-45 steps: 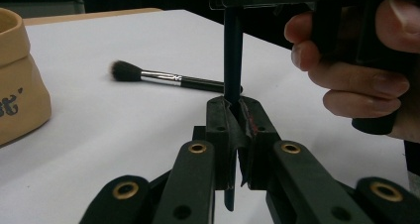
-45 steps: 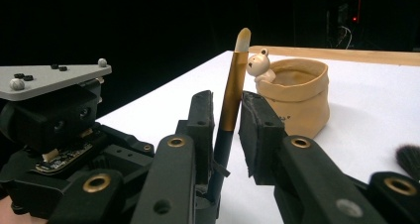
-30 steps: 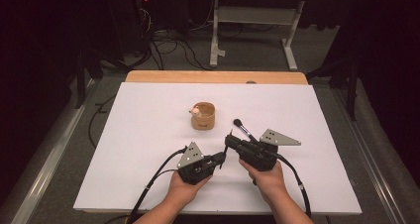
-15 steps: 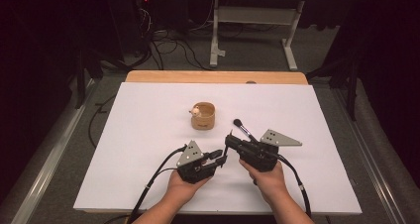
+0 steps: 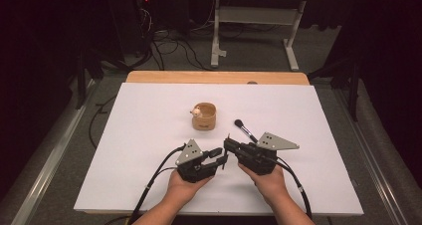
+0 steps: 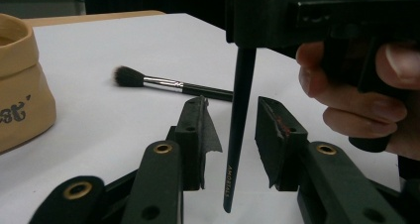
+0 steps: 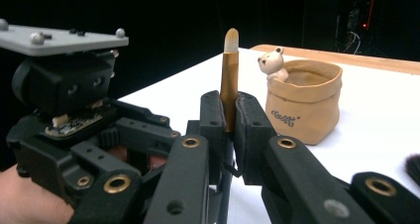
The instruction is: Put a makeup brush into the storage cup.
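Item: slim brush (image 7: 229,80), gold ferrule, pale tip up, dark handle pointing down. Right tongs (image 7: 225,116) are clamping it upright above the bench (image 5: 149,115). Left tongs (image 6: 232,135) have just been opening; jaws are standing narrowly apart either side of the handle, not pressing it. Second brush (image 6: 163,83) is lying flat beyond. Bear pot (image 5: 204,116) is standing near. Handling advice: clear the left tongs fully, keep the brush vertical, lower it handle-first into the pot.
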`<state>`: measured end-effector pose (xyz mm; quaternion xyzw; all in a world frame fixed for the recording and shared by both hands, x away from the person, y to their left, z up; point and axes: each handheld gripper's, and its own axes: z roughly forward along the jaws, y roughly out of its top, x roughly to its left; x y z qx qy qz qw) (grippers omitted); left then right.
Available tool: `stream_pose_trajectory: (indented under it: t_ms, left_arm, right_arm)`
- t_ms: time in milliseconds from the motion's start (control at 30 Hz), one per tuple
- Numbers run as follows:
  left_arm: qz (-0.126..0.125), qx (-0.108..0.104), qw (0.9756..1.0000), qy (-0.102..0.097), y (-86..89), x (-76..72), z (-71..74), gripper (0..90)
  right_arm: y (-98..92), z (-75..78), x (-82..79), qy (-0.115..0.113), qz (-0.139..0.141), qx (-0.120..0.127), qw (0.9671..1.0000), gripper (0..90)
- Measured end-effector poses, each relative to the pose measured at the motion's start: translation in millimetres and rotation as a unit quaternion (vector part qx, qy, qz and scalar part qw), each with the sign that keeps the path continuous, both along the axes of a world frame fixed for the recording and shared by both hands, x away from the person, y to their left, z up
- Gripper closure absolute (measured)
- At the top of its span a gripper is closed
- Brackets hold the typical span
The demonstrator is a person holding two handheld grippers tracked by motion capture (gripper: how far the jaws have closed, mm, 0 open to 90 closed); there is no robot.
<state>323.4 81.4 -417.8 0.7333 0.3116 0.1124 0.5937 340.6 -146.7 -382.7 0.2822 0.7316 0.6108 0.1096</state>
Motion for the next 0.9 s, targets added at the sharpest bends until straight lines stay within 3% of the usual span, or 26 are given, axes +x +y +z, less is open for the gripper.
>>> stream_pose_trajectory:
  t_ms: [500,900]
  left_arm:
    - [0.001,-0.015,0.9998,-0.016,3.8,-2.7,4.7,70.3]
    - [-0.001,-0.009,0.9996,-0.028,3.8,-5.1,5.2,79.7]
  right_arm:
    - [8.5,-2.3,-4.5,-0.002,0.014,-0.011,0.9998,85.6]
    - [9.9,-3.4,-4.5,-0.002,0.016,-0.011,0.9998,85.5]
